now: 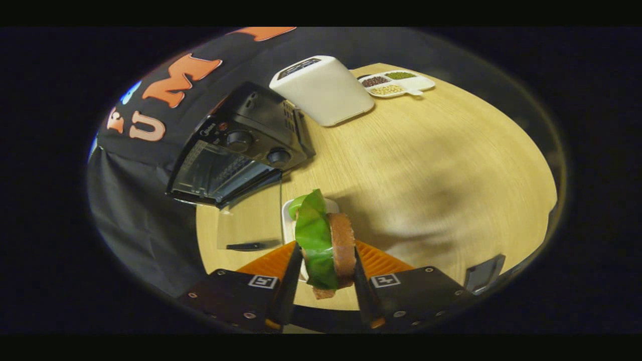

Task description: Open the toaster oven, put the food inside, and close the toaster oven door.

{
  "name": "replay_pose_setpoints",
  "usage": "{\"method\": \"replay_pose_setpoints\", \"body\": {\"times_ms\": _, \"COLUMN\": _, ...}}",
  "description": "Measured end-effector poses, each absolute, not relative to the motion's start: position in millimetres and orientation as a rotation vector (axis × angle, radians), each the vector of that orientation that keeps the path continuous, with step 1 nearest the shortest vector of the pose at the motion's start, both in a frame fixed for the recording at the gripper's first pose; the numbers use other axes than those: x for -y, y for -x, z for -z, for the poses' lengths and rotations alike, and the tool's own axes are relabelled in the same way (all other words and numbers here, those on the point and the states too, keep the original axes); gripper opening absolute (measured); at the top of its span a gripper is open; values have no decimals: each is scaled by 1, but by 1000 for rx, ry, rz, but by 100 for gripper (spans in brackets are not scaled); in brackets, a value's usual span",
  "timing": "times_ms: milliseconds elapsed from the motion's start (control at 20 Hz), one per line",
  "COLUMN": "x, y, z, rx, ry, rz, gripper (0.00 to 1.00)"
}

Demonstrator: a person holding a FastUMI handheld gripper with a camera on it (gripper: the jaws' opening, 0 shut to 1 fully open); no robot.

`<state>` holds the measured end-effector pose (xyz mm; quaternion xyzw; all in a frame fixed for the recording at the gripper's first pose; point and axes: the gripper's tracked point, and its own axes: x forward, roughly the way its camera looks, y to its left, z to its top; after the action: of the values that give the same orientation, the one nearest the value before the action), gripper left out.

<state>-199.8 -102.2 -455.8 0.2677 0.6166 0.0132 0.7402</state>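
A round, light wooden table [426, 165] carries everything here. On it stand a black toaster oven [241, 145] with its glass door dropped open, a white box-shaped appliance [323, 90] just beside it, and a divided white dish of beans [396, 82] further back. A small white plate [290, 220] sits nearer, seemingly resting on the wood.

Small, illegible brand mark on the toaster oven [241, 145] front
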Motion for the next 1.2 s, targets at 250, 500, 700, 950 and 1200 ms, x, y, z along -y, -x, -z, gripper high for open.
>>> {"method": "replay_pose_setpoints", "body": {"times_ms": 250, "x": 97, "y": 185, "z": 432, "rx": -1281, "ry": -579, "rz": -20, "gripper": 35}}
{"method": "replay_pose_setpoints", "body": {"times_ms": 500, "x": 80, "y": 161, "z": 393, "rx": -1166, "ry": -637, "rz": -18, "gripper": 35}}
{"method": "replay_pose_setpoints", "body": {"times_ms": 700, "x": 48, "y": 139, "z": 374, "rx": -1100, "ry": -688, "rz": -62, "gripper": 35}}
{"method": "replay_pose_setpoints", "body": {"times_ms": 950, "x": -2, "y": 113, "z": 373, "rx": -1056, "ry": -728, "rz": -120, "gripper": 35}}
{"method": "replay_pose_setpoints", "body": {"times_ms": 1200, "x": -41, "y": 86, "z": 385, "rx": -1015, "ry": -834, "rz": -108, "gripper": 35}}
